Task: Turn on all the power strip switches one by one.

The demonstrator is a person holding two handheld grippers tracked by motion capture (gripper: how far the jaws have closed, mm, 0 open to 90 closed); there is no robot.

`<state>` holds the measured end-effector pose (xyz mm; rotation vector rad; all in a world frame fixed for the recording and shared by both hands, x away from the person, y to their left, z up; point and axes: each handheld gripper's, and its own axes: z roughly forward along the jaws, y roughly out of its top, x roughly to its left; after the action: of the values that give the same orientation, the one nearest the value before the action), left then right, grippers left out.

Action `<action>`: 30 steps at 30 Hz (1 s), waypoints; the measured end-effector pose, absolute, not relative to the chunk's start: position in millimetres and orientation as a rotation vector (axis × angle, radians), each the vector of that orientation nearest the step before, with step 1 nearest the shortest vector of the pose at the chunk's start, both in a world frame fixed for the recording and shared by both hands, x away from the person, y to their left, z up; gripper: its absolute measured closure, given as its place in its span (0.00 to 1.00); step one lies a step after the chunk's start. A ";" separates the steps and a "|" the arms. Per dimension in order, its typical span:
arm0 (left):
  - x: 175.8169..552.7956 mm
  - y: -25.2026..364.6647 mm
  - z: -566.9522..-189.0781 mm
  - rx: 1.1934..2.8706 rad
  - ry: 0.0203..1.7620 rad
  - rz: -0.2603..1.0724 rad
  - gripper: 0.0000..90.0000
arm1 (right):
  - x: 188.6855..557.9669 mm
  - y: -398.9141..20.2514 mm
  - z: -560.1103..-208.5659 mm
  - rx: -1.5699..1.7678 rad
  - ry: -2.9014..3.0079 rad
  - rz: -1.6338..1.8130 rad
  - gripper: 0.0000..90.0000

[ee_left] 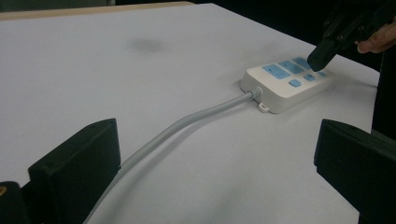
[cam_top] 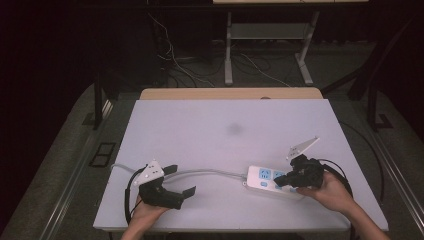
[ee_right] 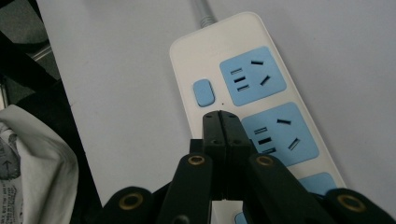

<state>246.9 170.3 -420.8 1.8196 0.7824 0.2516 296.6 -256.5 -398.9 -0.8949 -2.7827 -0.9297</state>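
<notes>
A white power strip [cam_top: 270,181] with blue sockets lies at the table's front right; its grey cord [cam_top: 210,173] runs left across the table. My right gripper [cam_top: 278,184] is shut, jaws pressed together, its tip down on the strip beside the second socket [ee_right: 275,133] and just below a blue switch button [ee_right: 203,92]. In the left gripper view that tip [ee_left: 317,56] touches the strip [ee_left: 285,81]. My left gripper [cam_top: 181,181] stands open at the front left, jaws wide apart on either side of the cord [ee_left: 187,123], nothing held.
The white table top [cam_top: 230,130] carries a faint dark smudge [cam_top: 234,129] near its middle. A wooden edge [cam_top: 230,93] runs along the far side. Beyond it are desk legs and loose cables on the floor [cam_top: 200,65].
</notes>
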 end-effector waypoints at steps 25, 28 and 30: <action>246.5 169.0 -421.2 1.826 0.777 0.250 0.00 | 294.3 -259.0 -409.7 -0.883 -2.803 -0.959 1.00; 246.4 168.3 -421.2 1.827 0.776 0.249 0.00 | 293.4 -259.7 -410.9 -0.883 -2.801 -0.975 1.00; 246.5 168.1 -421.3 1.829 0.776 0.250 0.00 | 293.7 -260.4 -411.4 -0.884 -2.792 -0.977 1.00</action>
<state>246.5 168.1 -421.3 1.8293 0.7759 0.2496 293.7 -260.4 -411.4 -0.8844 -2.7921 -0.9771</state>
